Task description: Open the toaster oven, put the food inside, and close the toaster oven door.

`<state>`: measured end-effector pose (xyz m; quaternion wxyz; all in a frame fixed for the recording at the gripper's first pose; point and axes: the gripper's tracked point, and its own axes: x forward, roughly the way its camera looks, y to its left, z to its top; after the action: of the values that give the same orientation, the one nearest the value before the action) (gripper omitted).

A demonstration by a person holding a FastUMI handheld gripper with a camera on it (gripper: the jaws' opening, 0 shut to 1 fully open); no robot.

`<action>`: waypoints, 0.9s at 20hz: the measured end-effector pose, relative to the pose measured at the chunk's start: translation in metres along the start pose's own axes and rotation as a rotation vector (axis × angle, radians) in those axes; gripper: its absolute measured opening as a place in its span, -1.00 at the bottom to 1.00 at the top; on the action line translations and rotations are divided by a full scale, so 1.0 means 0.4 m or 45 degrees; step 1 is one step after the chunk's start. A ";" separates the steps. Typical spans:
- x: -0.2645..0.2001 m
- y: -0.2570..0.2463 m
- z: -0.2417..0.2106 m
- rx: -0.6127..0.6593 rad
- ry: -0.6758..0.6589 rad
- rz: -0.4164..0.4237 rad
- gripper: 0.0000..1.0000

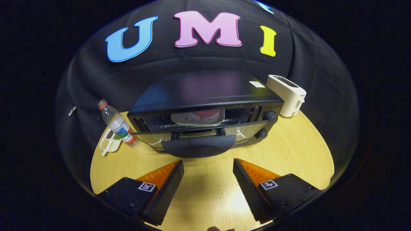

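Two unreadable labels, on toaster oven (205, 93) top and water bottle (117, 124); gripper (208, 168) open, empty, before its lowered door (197, 144).

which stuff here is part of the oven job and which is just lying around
Belongs to the job:
- black toaster oven, its door open
- white plate with red food inside it
- gripper, fingers open, just short of the door's dark handle

Just lying about:
- clear plastic water bottle
- small white snack tray
- white pop-up toaster

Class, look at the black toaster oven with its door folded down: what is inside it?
Inside the black toaster oven, a white plate holding reddish food sits on the wire rack. The oven's roof hides the plate's rear and the cavity's back. The open gripper holds nothing.
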<state>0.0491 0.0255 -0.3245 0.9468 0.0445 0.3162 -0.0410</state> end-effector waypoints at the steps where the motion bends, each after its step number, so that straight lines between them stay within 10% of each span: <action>1: -0.012 -0.001 0.026 0.002 -0.032 0.005 1.00; 18: -0.398 -0.136 0.444 0.012 -0.608 0.001 1.00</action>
<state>0.0225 -0.0401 -0.0904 0.9945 0.0380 0.0830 -0.0515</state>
